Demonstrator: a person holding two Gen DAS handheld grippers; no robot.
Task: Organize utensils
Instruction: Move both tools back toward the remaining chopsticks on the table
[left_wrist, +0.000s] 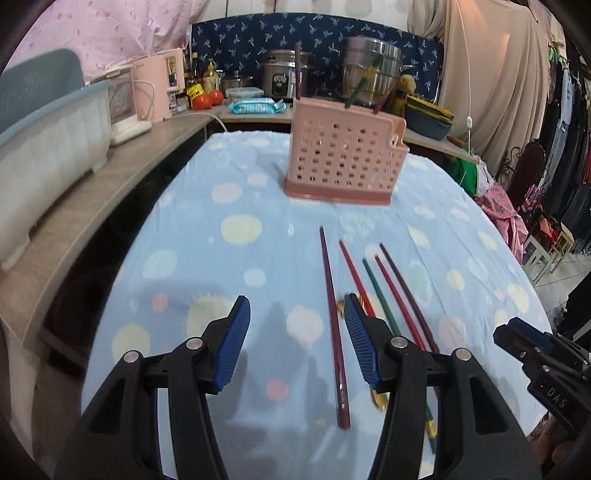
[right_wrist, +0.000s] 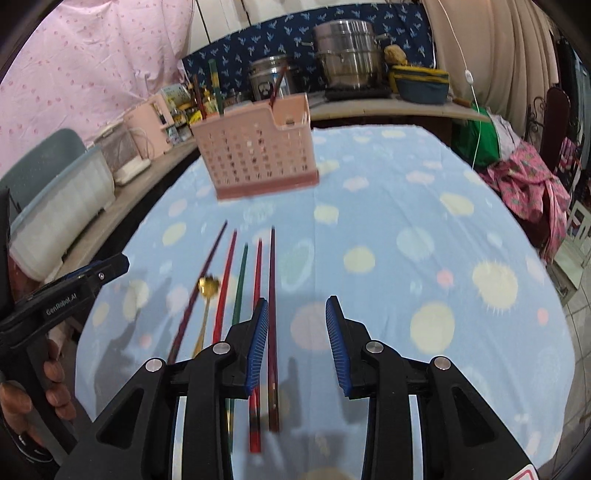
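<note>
Five chopsticks and a gold spoon lie side by side on the table, nearer its front edge, pointing toward the pink holder near the far edge. Both grippers hang empty above them: left gripper jaws apart, right gripper jaws apart, narrower. Judged step: reach for one stick. Best straddle an outer stick only, clear of its neighbours. The table's right side is bare; a shelf crowds the left edge.
</note>
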